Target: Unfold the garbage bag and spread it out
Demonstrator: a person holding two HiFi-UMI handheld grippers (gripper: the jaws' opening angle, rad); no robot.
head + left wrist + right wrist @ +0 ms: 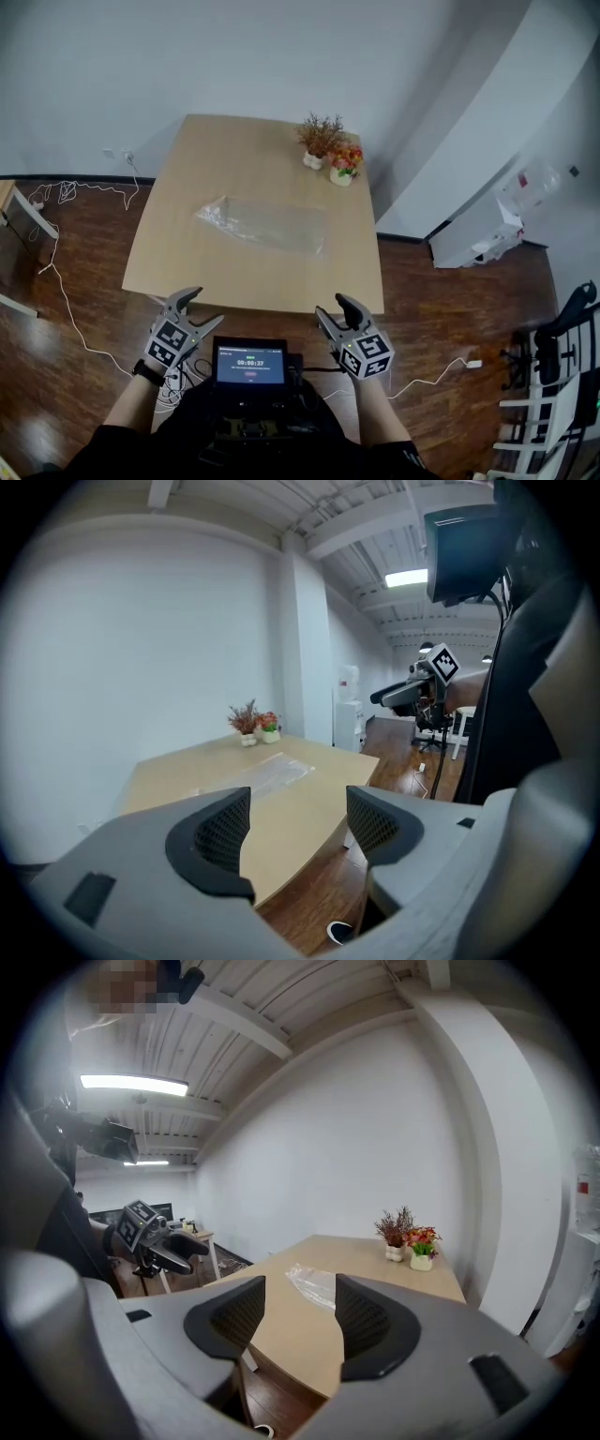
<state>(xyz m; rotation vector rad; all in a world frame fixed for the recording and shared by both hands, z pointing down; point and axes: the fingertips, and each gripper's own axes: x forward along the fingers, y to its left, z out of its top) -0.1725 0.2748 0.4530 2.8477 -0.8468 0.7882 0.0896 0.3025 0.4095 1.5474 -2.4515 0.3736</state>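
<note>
Clear glossy crinkled plastic garbage bag, matt pale wood table, shiny dark wood floor

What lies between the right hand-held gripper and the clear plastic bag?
Only bare tan wooden tabletop between right hand-held gripper and clear plastic bag, per head view.

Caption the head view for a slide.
Garbage bag on the table; left gripper and right gripper, jaws open, short of it.

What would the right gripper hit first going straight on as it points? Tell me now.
Probably the table top near its front edge, short of the garbage bag. The right gripper is open and empty, and depth is hard to judge.
</note>
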